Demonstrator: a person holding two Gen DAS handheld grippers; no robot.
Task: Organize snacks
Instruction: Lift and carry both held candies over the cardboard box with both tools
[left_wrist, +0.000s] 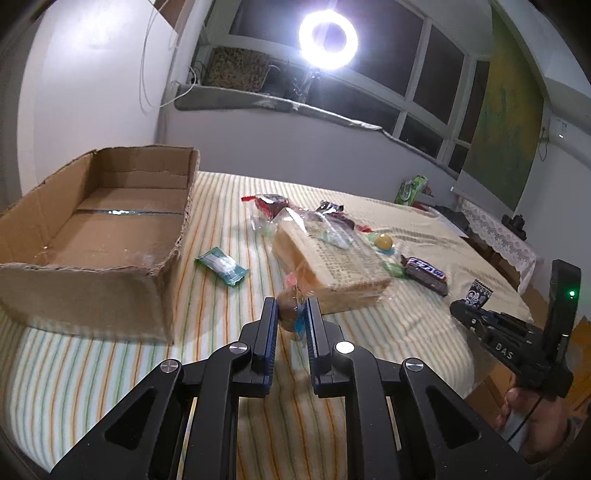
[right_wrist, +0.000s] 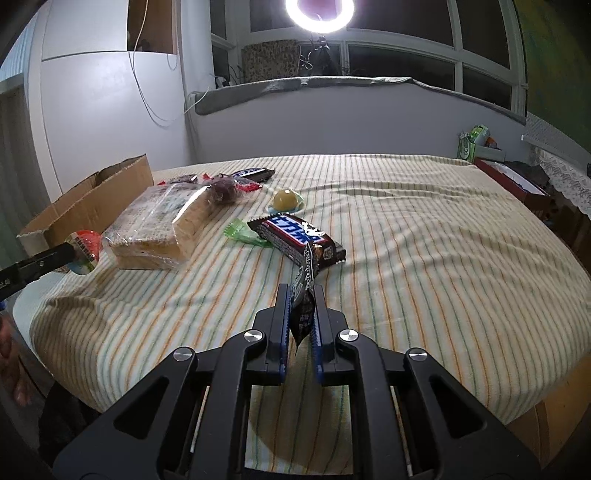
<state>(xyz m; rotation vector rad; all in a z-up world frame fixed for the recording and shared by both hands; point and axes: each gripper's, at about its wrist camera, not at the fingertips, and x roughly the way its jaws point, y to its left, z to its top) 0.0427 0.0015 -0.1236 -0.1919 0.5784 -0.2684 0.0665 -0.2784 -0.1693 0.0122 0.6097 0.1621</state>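
My left gripper (left_wrist: 291, 308) is shut on a small round jelly cup (left_wrist: 290, 306), seen with its red and green lid in the right wrist view (right_wrist: 85, 251). It hangs above the striped cloth, right of the open cardboard box (left_wrist: 92, 236). My right gripper (right_wrist: 301, 295) is shut on a small black snack packet (right_wrist: 304, 295) and also shows in the left wrist view (left_wrist: 465, 308). On the cloth lie a wrapped bread loaf (left_wrist: 328, 258), a Snickers bar (right_wrist: 295, 236), a teal packet (left_wrist: 221, 266), a yellow jelly cup (right_wrist: 286, 201) and a green candy (right_wrist: 243, 232).
More wrapped snacks (left_wrist: 273, 205) lie behind the loaf. The cardboard box also shows at the left in the right wrist view (right_wrist: 92, 206). A red box (right_wrist: 513, 181) and a green tissue pack (right_wrist: 474, 142) stand at the far right. A ring light (left_wrist: 328, 38) glares above.
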